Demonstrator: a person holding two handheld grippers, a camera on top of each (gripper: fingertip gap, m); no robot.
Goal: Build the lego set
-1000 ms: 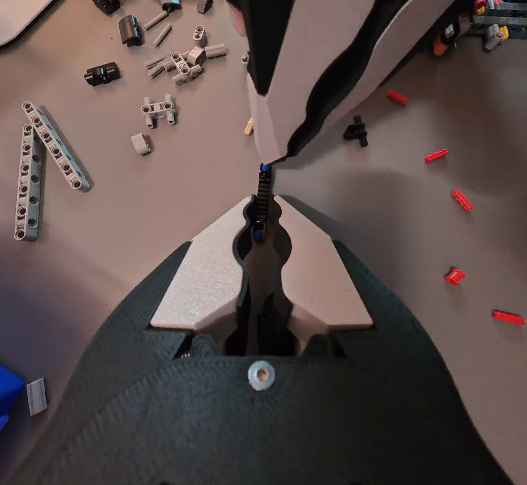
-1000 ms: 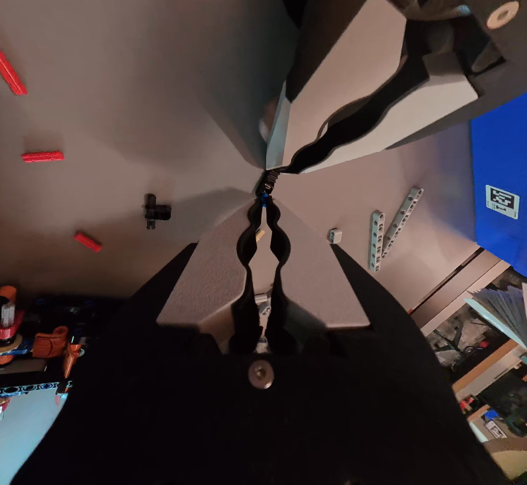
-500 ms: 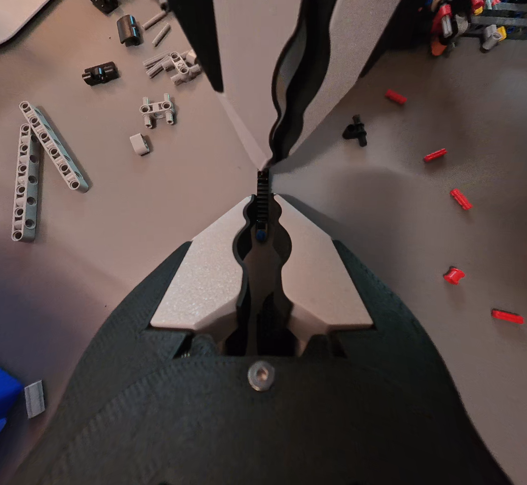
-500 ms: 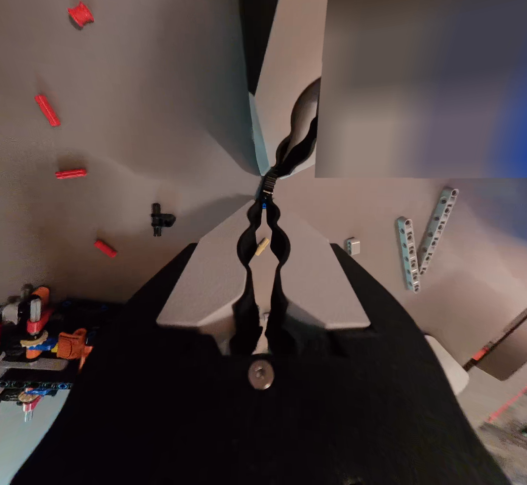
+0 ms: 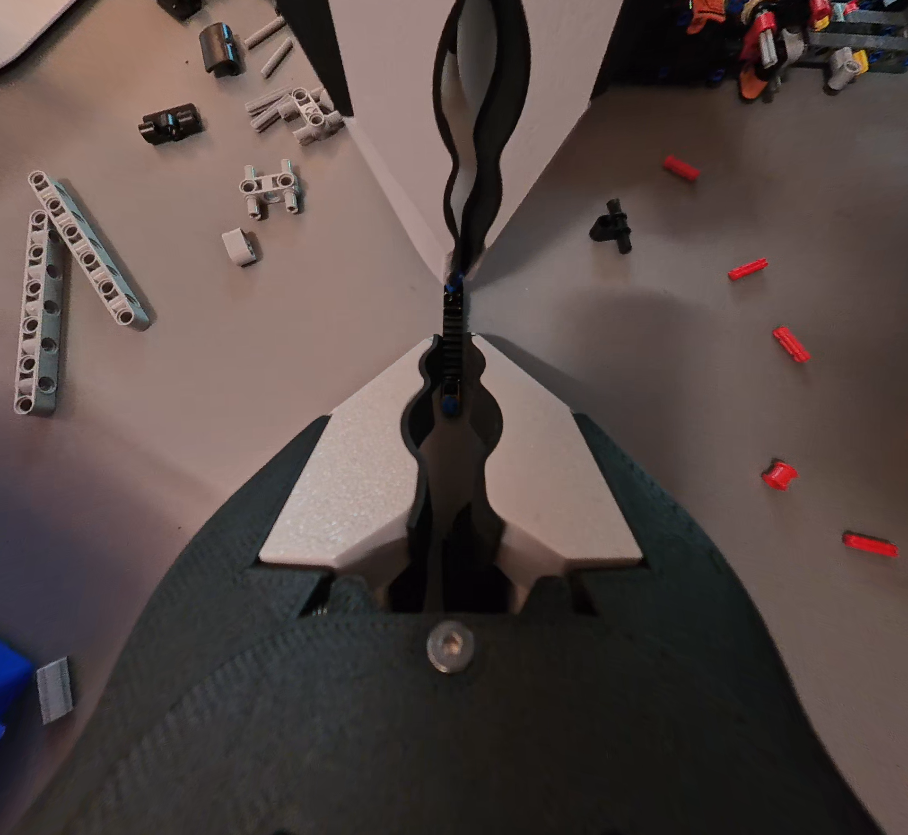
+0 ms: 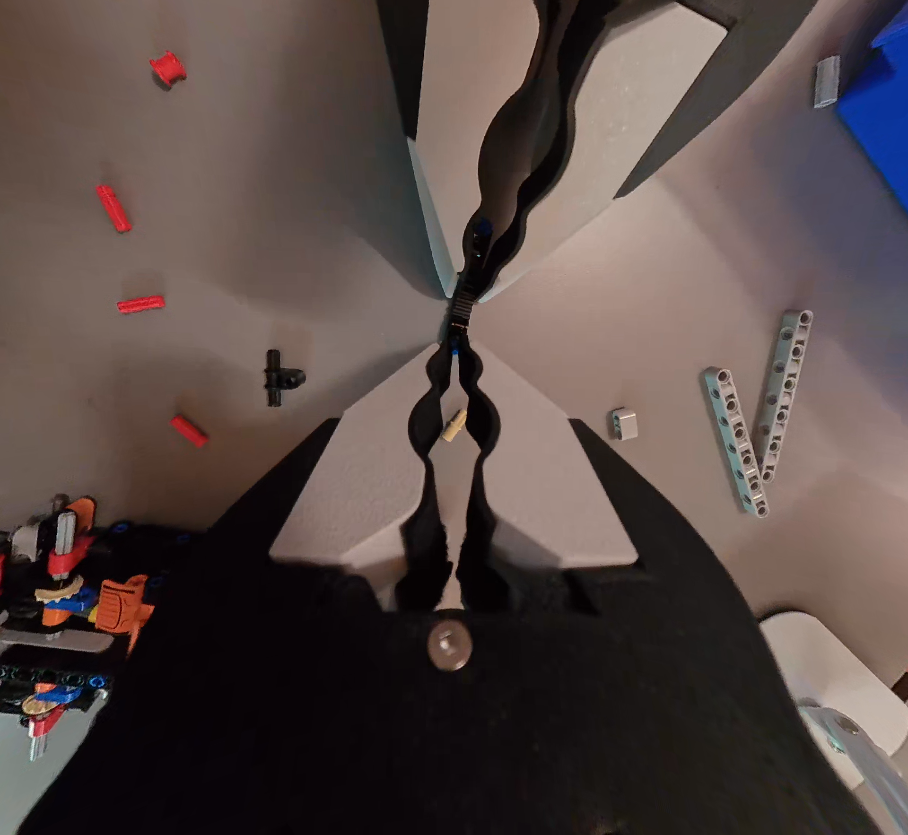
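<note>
A short black toothed rack (image 5: 453,320) with a blue pin (image 5: 448,406) near its held end is clamped in my left gripper (image 5: 452,342), above the table. My right gripper (image 5: 459,266) comes in from the top of the left wrist view, tip to tip with the left. In the right wrist view my right gripper (image 6: 454,348) is shut on a small blue pin (image 6: 455,349) at the rack's (image 6: 464,300) free end. The left gripper (image 6: 467,281) holds the other end there.
On the table lie two grey beams (image 5: 83,246), a heap of grey and black connectors (image 5: 295,109), several red pins (image 5: 791,344), a black connector (image 5: 609,229) and a tan pin (image 6: 454,424). A partly built model (image 5: 786,25) stands far right. A blue box (image 6: 879,89) stands nearby. Both grippers' tips are close together, under 4 cm apart.
My right gripper has swung round from a slanted approach to face the left gripper head-on, still at the rack's free end. The left gripper and rack have stayed put.
</note>
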